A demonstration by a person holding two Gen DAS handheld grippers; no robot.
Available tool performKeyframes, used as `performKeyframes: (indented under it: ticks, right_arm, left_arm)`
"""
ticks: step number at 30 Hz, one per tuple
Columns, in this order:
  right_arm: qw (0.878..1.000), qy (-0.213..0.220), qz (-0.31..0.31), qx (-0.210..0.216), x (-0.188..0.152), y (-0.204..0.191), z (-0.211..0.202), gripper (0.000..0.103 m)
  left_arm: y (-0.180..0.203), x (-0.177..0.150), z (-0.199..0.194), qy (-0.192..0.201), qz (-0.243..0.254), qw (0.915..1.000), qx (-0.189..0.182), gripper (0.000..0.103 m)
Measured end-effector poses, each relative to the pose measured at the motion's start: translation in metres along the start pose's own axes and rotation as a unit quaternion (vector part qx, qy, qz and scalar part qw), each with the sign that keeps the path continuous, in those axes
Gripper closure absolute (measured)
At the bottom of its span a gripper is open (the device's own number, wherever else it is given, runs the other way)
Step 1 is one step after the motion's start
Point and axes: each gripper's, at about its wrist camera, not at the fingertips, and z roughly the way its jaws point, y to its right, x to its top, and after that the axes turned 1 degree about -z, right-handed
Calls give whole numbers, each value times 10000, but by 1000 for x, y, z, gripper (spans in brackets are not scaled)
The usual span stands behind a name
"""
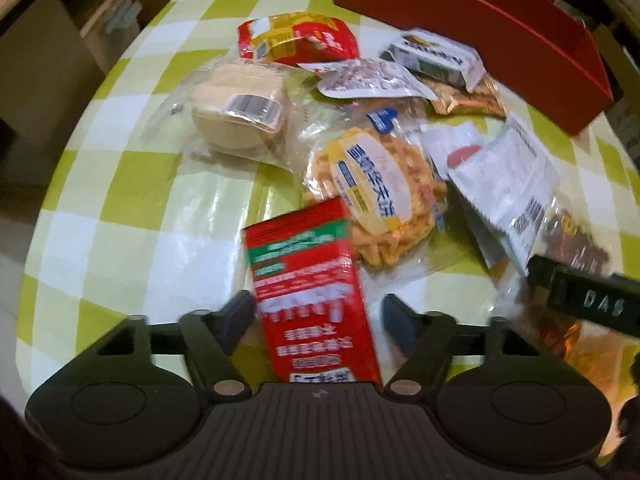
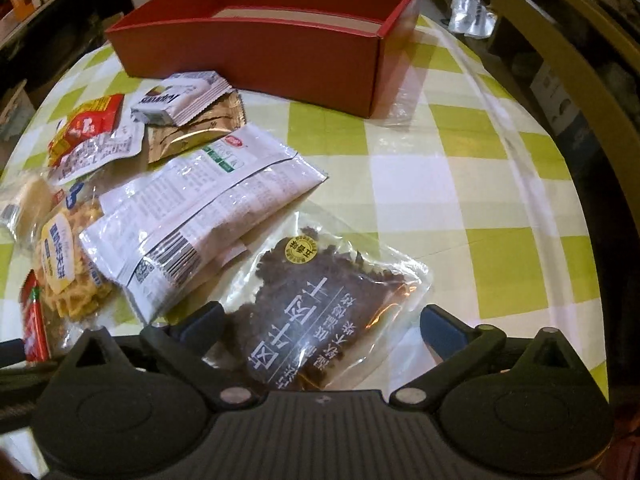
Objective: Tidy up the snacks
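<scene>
My left gripper [image 1: 318, 314] is open around a red and green snack packet [image 1: 308, 284] that lies between its fingers; the left finger [image 1: 236, 316] is close to the packet and the right one stands apart. My right gripper [image 2: 322, 324] is open around a clear packet of dark dried snack [image 2: 320, 300] on the table. Other snacks lie in a pile: a waffle pack [image 1: 376, 196], round biscuits [image 1: 236, 104], a white packet [image 2: 200, 208], a red-yellow packet [image 1: 296, 38]. An open red box [image 2: 264, 40] stands at the back.
The table has a green and white checked cloth [image 2: 460, 184] under clear plastic. The right gripper's body [image 1: 588, 296] shows at the right edge of the left wrist view. A chair back [image 2: 568, 68] stands past the table's right edge.
</scene>
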Motion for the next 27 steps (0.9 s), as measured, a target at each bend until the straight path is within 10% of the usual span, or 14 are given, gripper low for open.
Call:
performKeyframes:
  ticks: [3,12,19,27]
  right_arm:
    - [10000,-51,-24,-27,3,-3,1,0]
    - [9967,76,-796,134,-8,-14,-4,2]
    - [9942,181,-869,608,-14,4,-24,41]
    - [9949,79,-456,901,-26,29,-33,47]
  left_arm:
    - [-2,-4,9,13,0,9998,210,0]
    - [-8,-8,13,111,-123,9998,111,0]
    - [-24,-8,-3,-7,-476,9988,-150,37]
    - [-24,-20,-7,-128,-602,9979,-182,33]
